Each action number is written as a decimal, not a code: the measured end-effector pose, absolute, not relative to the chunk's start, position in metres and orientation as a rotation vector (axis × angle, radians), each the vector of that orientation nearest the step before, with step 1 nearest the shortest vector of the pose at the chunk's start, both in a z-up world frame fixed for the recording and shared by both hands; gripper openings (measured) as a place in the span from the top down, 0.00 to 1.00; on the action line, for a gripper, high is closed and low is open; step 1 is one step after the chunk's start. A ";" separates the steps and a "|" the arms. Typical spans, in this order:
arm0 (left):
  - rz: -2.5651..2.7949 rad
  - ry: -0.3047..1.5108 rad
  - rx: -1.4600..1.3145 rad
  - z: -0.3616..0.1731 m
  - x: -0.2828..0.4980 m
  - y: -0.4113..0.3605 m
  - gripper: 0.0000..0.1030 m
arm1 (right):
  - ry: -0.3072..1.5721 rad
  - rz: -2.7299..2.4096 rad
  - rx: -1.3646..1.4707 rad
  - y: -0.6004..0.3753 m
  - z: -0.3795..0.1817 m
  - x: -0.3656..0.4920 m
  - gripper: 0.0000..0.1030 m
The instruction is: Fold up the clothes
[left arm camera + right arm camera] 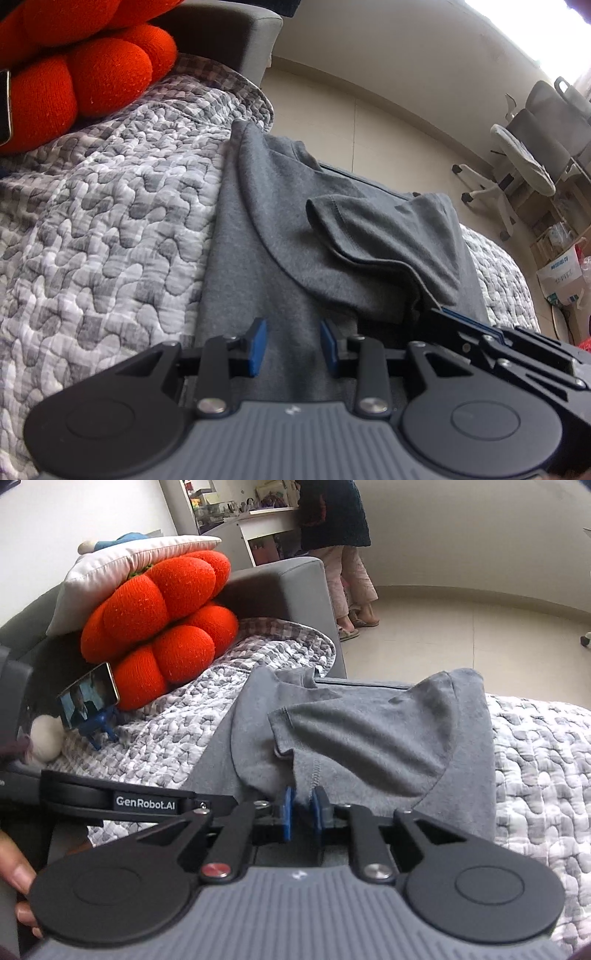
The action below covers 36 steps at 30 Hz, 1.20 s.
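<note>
A grey T-shirt (280, 236) lies partly folded on a quilted grey-and-white cover (110, 229). One sleeve (384, 243) is turned over onto the body. My left gripper (293, 345) stands open just above the flat grey cloth, nothing between its blue pads (258, 347). In the right wrist view the same T-shirt (369, 738) spreads ahead, and my right gripper (303, 812) is shut on a pinch of its hem near the sleeve seam. The left gripper's black body (110, 797) shows at the left of that view.
A red knotted cushion (162, 627) and a white pillow (122, 568) lean on the grey sofa arm (280, 587). A phone (90, 698) on a blue stand sits beside them. A person (340, 535) stands at the far shelf. An office chair (524, 155) stands on the tiled floor.
</note>
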State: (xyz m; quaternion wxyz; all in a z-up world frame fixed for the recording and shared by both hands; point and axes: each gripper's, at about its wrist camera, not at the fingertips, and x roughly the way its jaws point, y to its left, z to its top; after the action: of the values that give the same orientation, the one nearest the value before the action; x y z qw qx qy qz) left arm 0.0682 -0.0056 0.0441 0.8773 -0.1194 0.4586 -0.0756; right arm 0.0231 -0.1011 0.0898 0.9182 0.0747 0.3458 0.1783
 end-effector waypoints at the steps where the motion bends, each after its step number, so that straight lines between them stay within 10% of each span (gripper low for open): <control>1: -0.159 0.958 -0.249 0.044 0.068 -0.006 0.68 | 0.716 0.366 0.150 -0.100 0.089 0.023 0.82; 36: -0.183 0.990 -0.230 0.049 0.060 -0.008 0.67 | 0.718 0.234 0.281 -0.134 0.102 0.015 0.82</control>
State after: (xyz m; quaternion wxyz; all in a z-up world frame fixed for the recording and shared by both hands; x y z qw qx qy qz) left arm 0.0596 -0.0084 0.0492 0.8696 -0.1099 0.4733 -0.0876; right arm 0.0152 -0.1343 0.1021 0.9200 0.1368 0.3492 0.1137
